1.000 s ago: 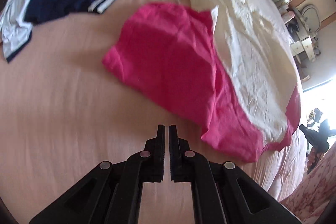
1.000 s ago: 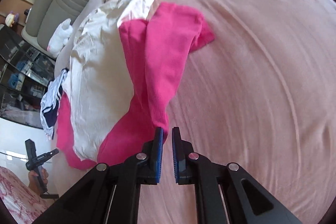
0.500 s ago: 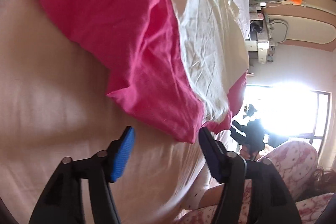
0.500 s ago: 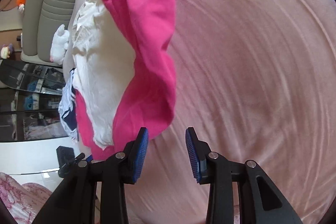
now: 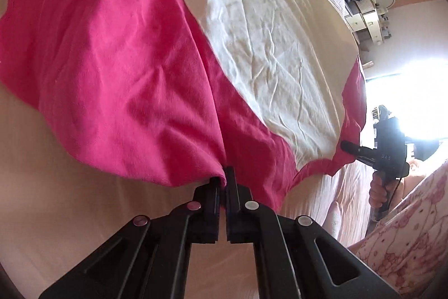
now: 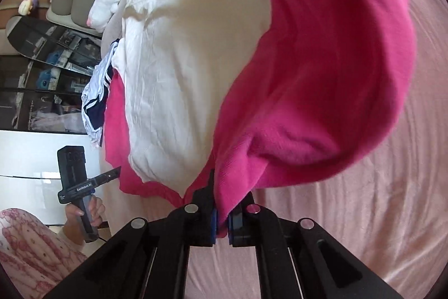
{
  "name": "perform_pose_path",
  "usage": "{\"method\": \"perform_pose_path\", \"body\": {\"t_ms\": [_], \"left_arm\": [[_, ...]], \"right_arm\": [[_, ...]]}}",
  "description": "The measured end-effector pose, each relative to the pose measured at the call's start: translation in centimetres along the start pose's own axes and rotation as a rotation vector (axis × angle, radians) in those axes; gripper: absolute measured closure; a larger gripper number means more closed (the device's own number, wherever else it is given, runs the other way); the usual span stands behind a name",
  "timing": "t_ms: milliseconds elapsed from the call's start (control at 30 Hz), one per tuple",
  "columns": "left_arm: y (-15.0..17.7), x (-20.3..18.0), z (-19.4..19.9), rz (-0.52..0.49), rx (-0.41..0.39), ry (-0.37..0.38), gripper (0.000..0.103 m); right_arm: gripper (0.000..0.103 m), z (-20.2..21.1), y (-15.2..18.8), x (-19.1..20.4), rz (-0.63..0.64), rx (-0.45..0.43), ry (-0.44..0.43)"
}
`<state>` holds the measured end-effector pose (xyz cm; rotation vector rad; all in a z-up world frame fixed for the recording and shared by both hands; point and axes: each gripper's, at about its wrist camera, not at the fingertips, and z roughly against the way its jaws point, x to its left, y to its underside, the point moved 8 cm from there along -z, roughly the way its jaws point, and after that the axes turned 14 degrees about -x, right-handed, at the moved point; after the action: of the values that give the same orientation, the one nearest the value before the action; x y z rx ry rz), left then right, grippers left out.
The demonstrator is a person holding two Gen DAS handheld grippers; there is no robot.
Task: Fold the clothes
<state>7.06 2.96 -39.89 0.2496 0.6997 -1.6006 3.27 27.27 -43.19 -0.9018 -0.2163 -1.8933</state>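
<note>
- Pink garment (image 5: pixel 117 80) hem pinched in my left gripper (image 5: pixel 222 181), clamped tight.
- My right gripper (image 6: pixel 221 215) clamps its other edge; white garment (image 6: pixel 182 74) at 11 o'clock.

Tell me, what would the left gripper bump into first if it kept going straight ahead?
The pink garment. The left gripper is already shut on its edge, so more pink cloth comes first, probably with the bed underneath.

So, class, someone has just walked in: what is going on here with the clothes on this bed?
A person is holding a pair of tongs in each hand. The left tongs are shut on the near hem of a pink garment lying on the bed. The right tongs are shut on another edge of it. A white garment lies on top of it. Nothing is folded yet.
</note>
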Motion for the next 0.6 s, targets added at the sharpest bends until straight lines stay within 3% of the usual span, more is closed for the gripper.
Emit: {"method": "perform_pose_path", "body": {"t_ms": [133, 267, 333, 400, 433, 467, 500, 600], "left_arm": [[1.4, -1.3, 0.7, -0.058, 0.036, 0.024, 0.102], [1.9, -1.7, 0.8, -0.049, 0.051, 0.050, 0.102], [2.4, -1.6, 0.1, -0.009, 0.076, 0.073, 0.102], [2.7, -0.9, 0.1, 0.097, 0.089, 0.127, 0.097], [2.9, -0.5, 0.0, 0.150, 0.096, 0.154, 0.095], [3.0, -0.5, 0.0, 0.119, 0.095, 0.135, 0.090], [3.0, -0.9, -0.2, 0.085, 0.101, 0.138, 0.090], [3.1, -2.6, -0.5, 0.045, 0.099, 0.188, 0.089]], "right_arm": [[0.103, 3.7, 0.1, -0.6, 0.055, -0.031, 0.072], [0.102, 6.4, 0.6, -3.0, 0.008, -0.015, 0.124], [0.097, 6.1, 0.7, -3.4, -0.081, -0.013, 0.054], [0.097, 5.2, 0.4, -2.5, -0.156, -0.021, -0.063], [0.079, 4.4, 0.5, -1.9, -0.121, -0.009, -0.056], [0.054, 3.7, 0.6, -1.4, -0.085, 0.003, -0.050], [0.046, 2.9, 0.7, -0.9, -0.050, 0.014, -0.044], [0.046, 0.6, 1.3, -0.3, -0.032, 0.058, -0.046]]}}
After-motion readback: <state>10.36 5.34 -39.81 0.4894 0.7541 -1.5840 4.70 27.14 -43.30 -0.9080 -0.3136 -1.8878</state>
